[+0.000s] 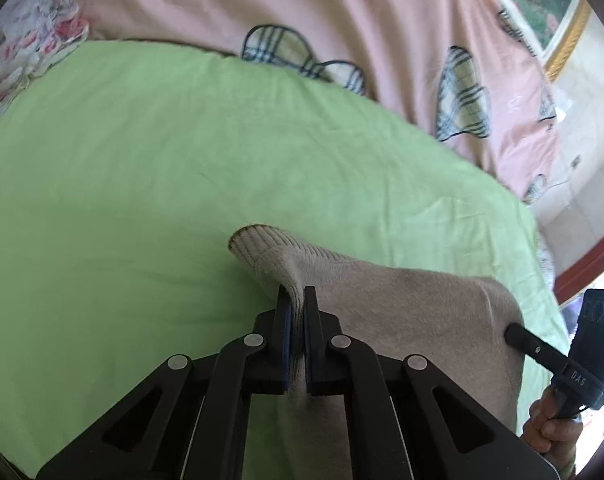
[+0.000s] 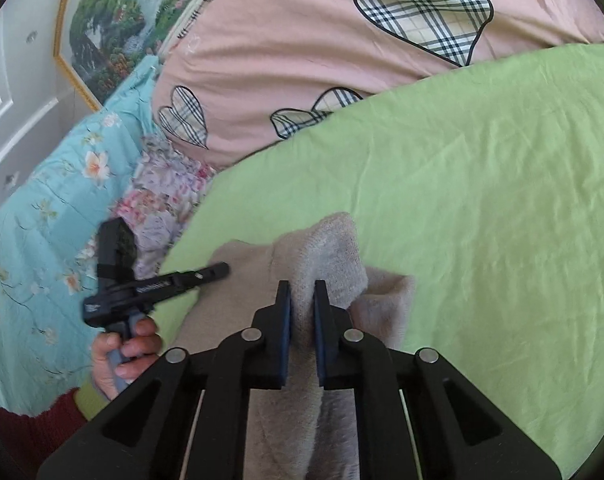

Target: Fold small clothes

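Observation:
A small beige knitted garment (image 1: 402, 304) with a ribbed cuff lies over the green sheet (image 1: 142, 180). My left gripper (image 1: 297, 300) is shut on a fold of it near the ribbed cuff. My right gripper (image 2: 302, 296) is shut on another bunched part of the same beige garment (image 2: 326, 248), lifting it a little. The right gripper also shows at the right edge of the left wrist view (image 1: 514, 330), at the garment's far corner. The left gripper shows in the right wrist view (image 2: 222, 270), at the garment's left corner.
A pink quilt with checked hearts (image 1: 342, 20) is piled along the back of the bed. A blue floral cover (image 2: 42, 220) and a floral cloth (image 2: 166, 192) lie at the left. A framed picture (image 2: 114, 32) hangs on the wall.

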The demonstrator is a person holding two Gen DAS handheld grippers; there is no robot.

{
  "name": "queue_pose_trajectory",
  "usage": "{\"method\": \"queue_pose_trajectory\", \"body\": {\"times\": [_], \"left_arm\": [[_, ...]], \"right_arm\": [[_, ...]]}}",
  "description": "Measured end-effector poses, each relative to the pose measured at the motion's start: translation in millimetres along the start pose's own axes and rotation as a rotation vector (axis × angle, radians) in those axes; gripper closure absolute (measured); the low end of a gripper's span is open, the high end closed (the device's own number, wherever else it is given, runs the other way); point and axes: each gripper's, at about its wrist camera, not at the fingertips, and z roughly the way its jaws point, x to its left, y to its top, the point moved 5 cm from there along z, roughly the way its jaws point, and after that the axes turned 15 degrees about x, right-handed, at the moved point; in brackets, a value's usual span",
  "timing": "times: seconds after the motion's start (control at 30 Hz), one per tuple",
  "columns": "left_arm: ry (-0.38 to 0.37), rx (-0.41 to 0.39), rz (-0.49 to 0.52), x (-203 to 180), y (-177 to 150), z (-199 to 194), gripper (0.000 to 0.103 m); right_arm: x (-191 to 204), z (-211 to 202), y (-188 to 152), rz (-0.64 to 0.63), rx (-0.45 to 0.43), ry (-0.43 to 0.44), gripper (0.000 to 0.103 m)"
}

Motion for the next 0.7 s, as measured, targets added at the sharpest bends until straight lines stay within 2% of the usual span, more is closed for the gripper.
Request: {"method": "queue_pose_trajectory", "body": {"times": [0.13,0.23,0.33,0.43,0.5,0.57,0.63,0.7], "left_arm": [[0.093,0.047,0.004,10,3,24,0.099],[0.096,0.034,0.019,6,-5,11,0.098],[0.062,0.003,0.034,-1,-27,-23,0.095],[0.01,-0.027,0.073,-9,-71,-63,0.087],[-0.006,-0.033,0.11,-18,-106,-83,0.075],[-0.003,-0.036,0.149,-30,-147,-99,0.068],[-0.02,-0.033,0.181,-35,-182,-106,0.066],[-0.06,-0.013,0.211,-40,-222,-112,0.066]], "right_arm": [[-27,40,-4,0.091,0.108,-0.009,0.092],[-26,32,-6,0.119,0.094,0.015,0.085],[-20,5,-12,0.134,0.046,0.043,0.075],[-13,-23,-29,0.11,0.017,0.046,0.069],[-9,-38,-45,0.105,0.003,0.054,0.067],[-5,-49,-64,0.104,-0.002,0.055,0.064],[-4,-58,-87,0.112,-0.002,0.054,0.059],[-4,-62,-112,0.124,0.008,0.055,0.059]]}}
